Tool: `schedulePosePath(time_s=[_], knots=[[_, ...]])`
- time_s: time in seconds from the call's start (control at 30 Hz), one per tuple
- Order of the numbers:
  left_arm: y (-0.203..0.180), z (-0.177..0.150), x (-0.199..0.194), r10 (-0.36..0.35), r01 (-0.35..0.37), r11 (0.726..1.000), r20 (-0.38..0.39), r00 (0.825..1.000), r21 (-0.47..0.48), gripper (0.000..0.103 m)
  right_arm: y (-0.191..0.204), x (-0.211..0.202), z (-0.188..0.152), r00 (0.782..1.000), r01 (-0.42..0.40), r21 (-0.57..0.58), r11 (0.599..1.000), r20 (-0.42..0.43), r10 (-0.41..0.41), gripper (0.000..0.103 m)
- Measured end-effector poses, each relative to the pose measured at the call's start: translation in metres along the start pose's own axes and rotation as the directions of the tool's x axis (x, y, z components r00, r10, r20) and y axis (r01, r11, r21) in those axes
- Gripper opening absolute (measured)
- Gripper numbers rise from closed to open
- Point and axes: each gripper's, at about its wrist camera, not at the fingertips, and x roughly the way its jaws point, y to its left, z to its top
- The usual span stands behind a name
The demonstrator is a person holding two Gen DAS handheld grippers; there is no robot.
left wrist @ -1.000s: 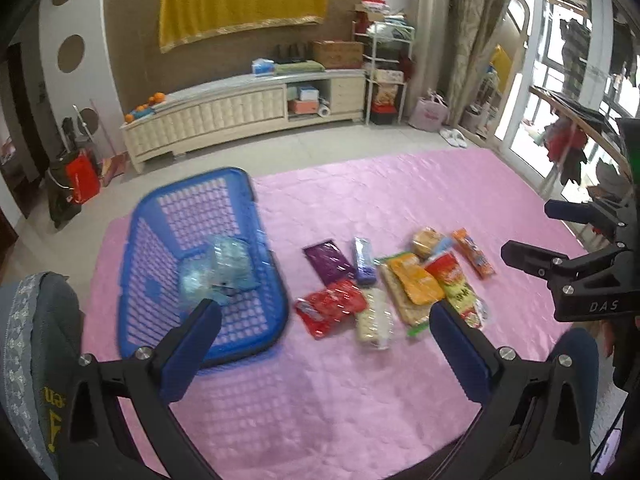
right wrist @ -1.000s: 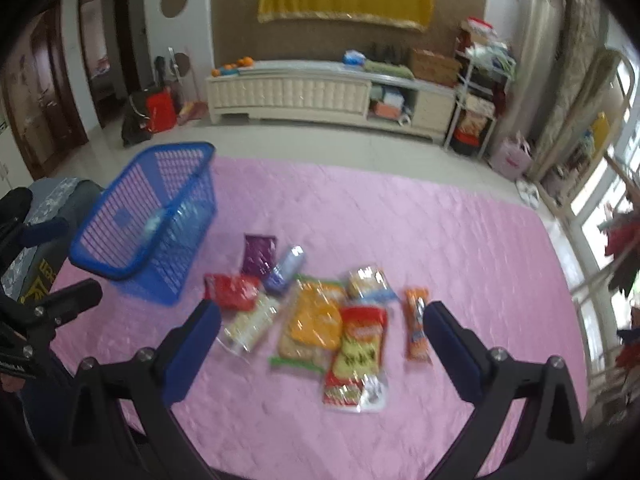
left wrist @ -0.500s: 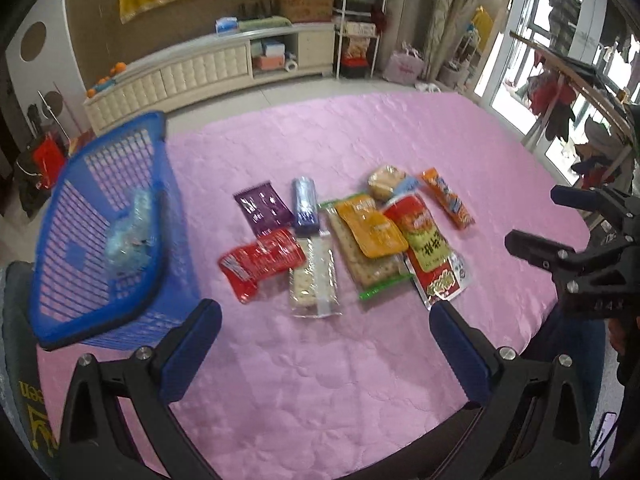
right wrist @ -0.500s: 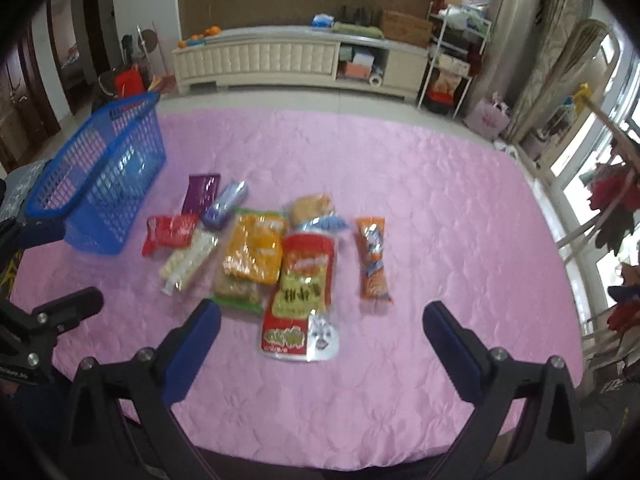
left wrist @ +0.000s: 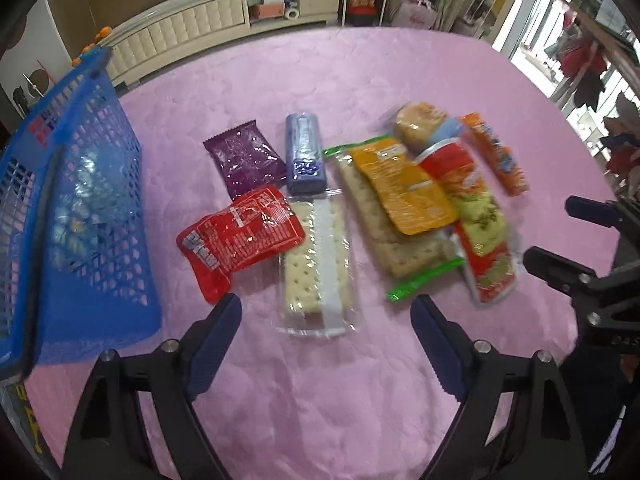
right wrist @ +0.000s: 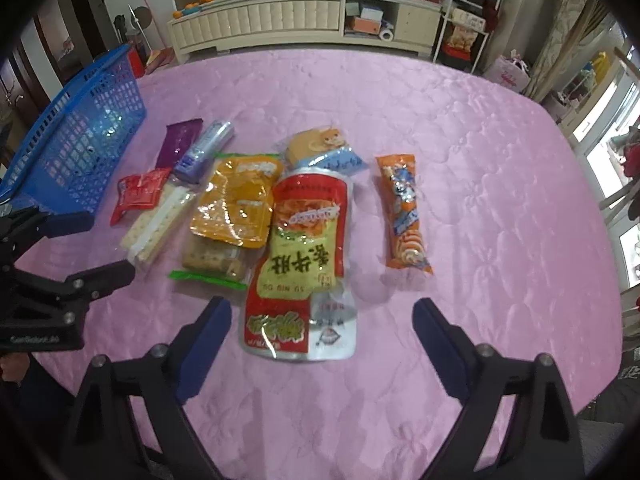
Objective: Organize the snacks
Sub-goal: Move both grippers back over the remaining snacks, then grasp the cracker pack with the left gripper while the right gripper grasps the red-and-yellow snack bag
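Several snack packs lie on a pink tablecloth (left wrist: pixel 320 400). My left gripper (left wrist: pixel 326 316) is open and empty, just in front of a clear cracker pack (left wrist: pixel 316 264) and a red pack (left wrist: pixel 240 236). A purple pack (left wrist: pixel 244 158) and a blue roll (left wrist: pixel 304 154) lie beyond. My right gripper (right wrist: pixel 322 320) is open and empty, over the near end of a big red-yellow bag (right wrist: pixel 304 264). An orange pack (right wrist: pixel 234 200), a long orange stick pack (right wrist: pixel 404 212) and a bun pack (right wrist: pixel 320 144) lie around it. A blue basket (left wrist: pixel 68 216) holding a clear bag stands left.
The basket also shows in the right wrist view (right wrist: pixel 76 136). A white low cabinet (right wrist: pixel 304 16) stands beyond the table's far edge. Shelves and windows are at the right. Bare cloth lies at the right (right wrist: pixel 520 200) and near side of the table.
Both grippers have moved forward and down towards the snacks. The basket has slid to the left edge of both views. Both stay open.
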Motion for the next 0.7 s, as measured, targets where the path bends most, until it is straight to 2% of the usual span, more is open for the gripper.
schedulePosePath(time_s=[0.13, 0.23, 0.33, 0.4, 0.5, 0.6, 0.7], knots=[[0.003, 0.01, 0.019, 0.047, -0.048, 0.999, -0.03, 0.998, -0.006, 0.076, -0.004, 0.015, 0.002, 1.0, -0.012, 0.009, 1.0, -0.02, 0.012, 0.094], [0.007, 0.015, 0.034, 0.02, -0.021, 1.0, -0.062, 0.998, -0.017, 0.076, -0.006, 0.021, 0.002, 0.999, -0.029, 0.022, 0.999, -0.018, 0.029, 0.094], [0.007, 0.02, 0.047, 0.028, -0.029, 0.999, -0.09, 0.996, -0.016, 0.074, -0.009, 0.023, 0.002, 0.999, -0.039, 0.028, 0.999, -0.019, 0.039, 0.094], [0.008, 0.02, 0.051, 0.029, -0.031, 0.999, -0.088, 0.996, -0.02, 0.067, -0.01, 0.023, 0.002, 0.999, -0.038, 0.029, 0.999, -0.015, 0.039, 0.094], [0.008, 0.022, 0.047, 0.018, -0.021, 0.999, -0.069, 0.997, -0.037, 0.04, -0.011, 0.022, 0.001, 0.999, -0.03, 0.027, 0.999, -0.015, 0.031, 0.094], [0.016, 0.02, 0.044, -0.036, 0.029, 0.995, -0.067, 0.997, -0.097, 0.04, -0.014, 0.018, 0.0, 0.999, -0.032, 0.032, 0.999, -0.012, 0.032, 0.094], [0.013, 0.01, 0.033, -0.042, 0.038, 0.994, -0.037, 0.998, -0.099, 0.04, -0.017, 0.011, -0.002, 0.999, -0.038, 0.039, 0.999, -0.003, 0.038, 0.094]])
